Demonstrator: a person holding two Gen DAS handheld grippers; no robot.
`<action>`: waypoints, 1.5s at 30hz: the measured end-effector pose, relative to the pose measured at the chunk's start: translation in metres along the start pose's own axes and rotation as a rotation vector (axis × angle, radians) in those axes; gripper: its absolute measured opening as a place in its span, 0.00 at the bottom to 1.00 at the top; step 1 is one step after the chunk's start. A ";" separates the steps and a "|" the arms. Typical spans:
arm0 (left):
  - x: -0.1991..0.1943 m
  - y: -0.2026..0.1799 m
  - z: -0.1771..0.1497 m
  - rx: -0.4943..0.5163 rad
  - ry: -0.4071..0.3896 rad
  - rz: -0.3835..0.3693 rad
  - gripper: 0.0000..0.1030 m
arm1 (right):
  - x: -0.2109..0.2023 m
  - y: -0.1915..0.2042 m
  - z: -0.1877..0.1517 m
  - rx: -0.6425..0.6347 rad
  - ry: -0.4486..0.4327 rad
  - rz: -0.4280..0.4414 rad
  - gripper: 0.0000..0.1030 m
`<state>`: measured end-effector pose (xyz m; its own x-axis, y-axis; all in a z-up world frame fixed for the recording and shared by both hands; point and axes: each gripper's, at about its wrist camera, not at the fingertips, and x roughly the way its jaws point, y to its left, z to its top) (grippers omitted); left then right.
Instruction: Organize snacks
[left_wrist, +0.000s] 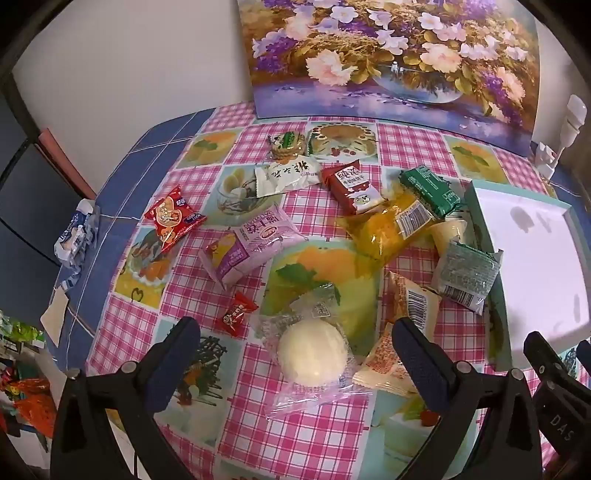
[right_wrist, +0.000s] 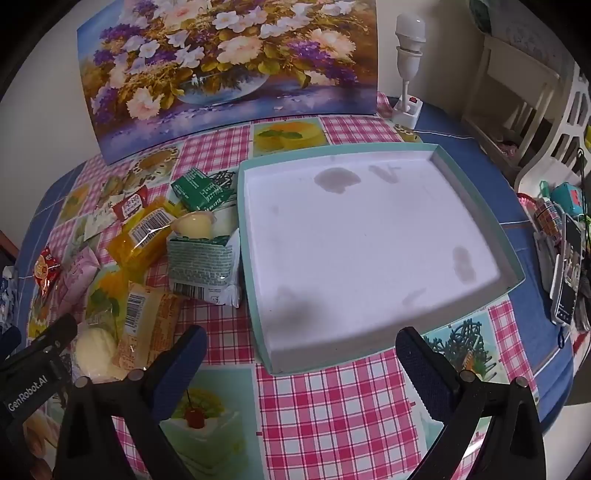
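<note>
Right wrist view: open gripper above a shallow box on a checked tablecloth.

The right gripper (right_wrist: 301, 350) hung with its jaws spread wide and nothing between them, over the near edge of a teal-rimmed white box (right_wrist: 476, 206) whose floor bore grey smudges. Left of the box lay heaped snacks: a green brick-patterned packet (right_wrist: 201, 266) touching its wall, a yellow packet (right_wrist: 147, 232), a jelly cup (right_wrist: 195, 223) and a wrapped white bun (right_wrist: 94, 350). A flower painting (right_wrist: 221, 62) stood behind. The left gripper's finger (right_wrist: 44, 343) showed at the left edge.

You get bright, even light in both views; soft grey shadows smudge the shallow white tray with the teal rim (right_wrist: 515, 275), and fisheye bending darkens every corner.
</note>
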<state>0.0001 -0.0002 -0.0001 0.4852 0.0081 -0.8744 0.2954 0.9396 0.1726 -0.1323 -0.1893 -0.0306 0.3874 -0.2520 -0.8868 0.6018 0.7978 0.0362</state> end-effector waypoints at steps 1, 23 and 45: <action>0.000 0.000 0.000 0.000 -0.001 -0.001 1.00 | 0.000 -0.001 0.000 0.004 0.001 0.001 1.00; 0.002 0.001 0.000 -0.019 0.008 -0.038 1.00 | -0.002 0.002 0.000 -0.015 -0.015 -0.001 1.00; 0.005 0.000 0.000 -0.015 0.021 -0.035 1.00 | -0.003 0.002 0.001 -0.017 -0.013 -0.002 1.00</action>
<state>0.0026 -0.0005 -0.0043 0.4573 -0.0179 -0.8891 0.2995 0.9445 0.1351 -0.1318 -0.1874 -0.0279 0.3951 -0.2604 -0.8810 0.5906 0.8065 0.0265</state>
